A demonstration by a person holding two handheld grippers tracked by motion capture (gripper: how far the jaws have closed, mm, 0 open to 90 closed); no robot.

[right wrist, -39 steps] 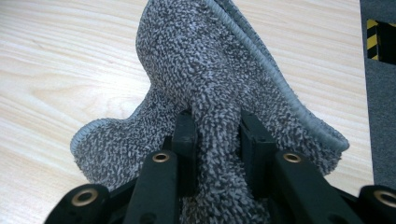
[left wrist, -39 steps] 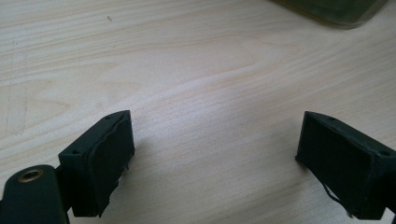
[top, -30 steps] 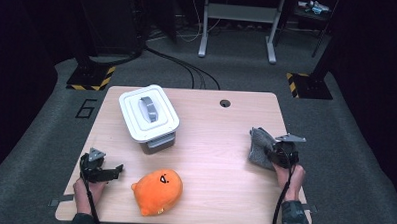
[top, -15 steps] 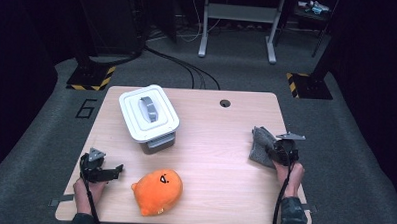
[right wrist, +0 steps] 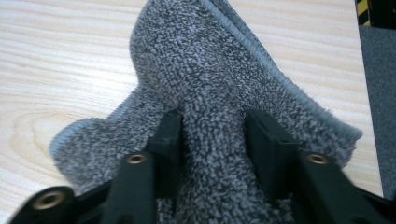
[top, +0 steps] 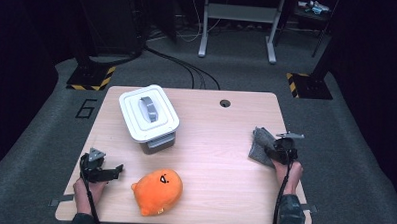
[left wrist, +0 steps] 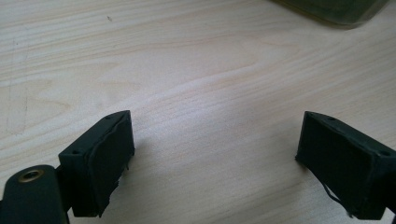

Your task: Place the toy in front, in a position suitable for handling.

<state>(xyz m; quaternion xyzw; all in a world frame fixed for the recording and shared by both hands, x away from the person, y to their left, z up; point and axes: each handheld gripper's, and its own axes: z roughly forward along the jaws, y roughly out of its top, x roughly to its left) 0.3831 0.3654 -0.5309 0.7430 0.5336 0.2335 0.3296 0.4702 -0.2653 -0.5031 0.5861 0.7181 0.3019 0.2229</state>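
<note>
The right gripper [right wrist: 212, 140] has just been opening, a ridge of grey towel [right wrist: 219, 70] bunched between its half-parted jaws on the bench [top: 220, 158]. The fabric could snag and drag along if lifted. The left gripper [left wrist: 212, 158] rests wide open, empty.

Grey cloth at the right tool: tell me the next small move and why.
Probably draw the right tool back off the grey cloth. Its jaws have just been opening, and a ridge of cloth stands loosely between them, with the rest spread on the table near the right edge. That looks like a release, so backing away without dragging the cloth seems apt.
</note>
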